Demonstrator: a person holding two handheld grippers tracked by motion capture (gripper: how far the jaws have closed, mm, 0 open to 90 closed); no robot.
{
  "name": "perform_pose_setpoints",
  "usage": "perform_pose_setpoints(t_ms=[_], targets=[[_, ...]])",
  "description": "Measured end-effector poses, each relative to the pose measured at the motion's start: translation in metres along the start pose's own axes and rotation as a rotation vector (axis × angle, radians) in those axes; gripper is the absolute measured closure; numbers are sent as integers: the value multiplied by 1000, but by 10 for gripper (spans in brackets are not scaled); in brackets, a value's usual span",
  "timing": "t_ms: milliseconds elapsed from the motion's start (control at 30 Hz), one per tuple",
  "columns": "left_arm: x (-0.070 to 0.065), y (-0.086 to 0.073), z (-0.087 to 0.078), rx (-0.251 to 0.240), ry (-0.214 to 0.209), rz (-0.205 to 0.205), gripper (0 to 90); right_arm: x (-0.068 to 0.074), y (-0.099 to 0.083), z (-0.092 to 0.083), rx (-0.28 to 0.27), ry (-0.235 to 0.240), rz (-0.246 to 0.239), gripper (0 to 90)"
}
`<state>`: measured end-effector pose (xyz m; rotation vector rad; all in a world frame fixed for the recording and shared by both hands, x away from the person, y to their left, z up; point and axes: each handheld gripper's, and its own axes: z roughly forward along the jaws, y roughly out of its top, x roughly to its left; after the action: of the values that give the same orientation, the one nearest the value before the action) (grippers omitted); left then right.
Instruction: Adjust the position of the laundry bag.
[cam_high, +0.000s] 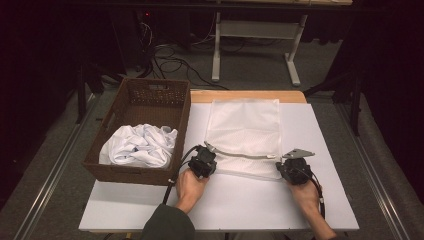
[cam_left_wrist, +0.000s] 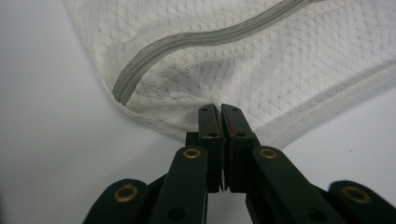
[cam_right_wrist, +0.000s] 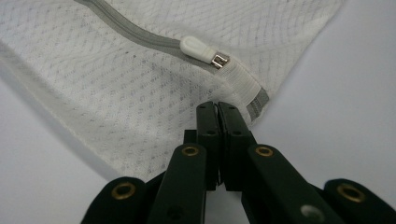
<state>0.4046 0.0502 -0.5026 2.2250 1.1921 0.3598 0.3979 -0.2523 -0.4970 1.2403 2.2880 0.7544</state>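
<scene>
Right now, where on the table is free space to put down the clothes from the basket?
Free: the white table strip between the mesh bag and the near edge, and the strip right of the bag. Crowded: the left side, taken by the wicker basket with white cloth, and the bag's near corners, pinched by the left gripper and right gripper.

- Mesh bag (cam_high: 245, 131): white, see-through netting, rectangular, lying flat on the white table just right of the basket.
- Its near edge is lifted a bit and pinched at both corners.
- Grey zipper (cam_left_wrist: 187, 44) runs along that near end, closed, with the white pull tab (cam_right_wrist: 196, 48) sitting at the right corner.
</scene>
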Motion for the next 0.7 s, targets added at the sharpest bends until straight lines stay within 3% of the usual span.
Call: perform_pose_setpoints(t_ms=[400, 700], targets=[[-5, -16, -15, 19, -26, 16, 873, 8, -2, -6, 19, 45, -25, 892], [-6, -28, -26, 40, -56, 12, 872, 13, -7, -11, 33, 96, -6, 891]])
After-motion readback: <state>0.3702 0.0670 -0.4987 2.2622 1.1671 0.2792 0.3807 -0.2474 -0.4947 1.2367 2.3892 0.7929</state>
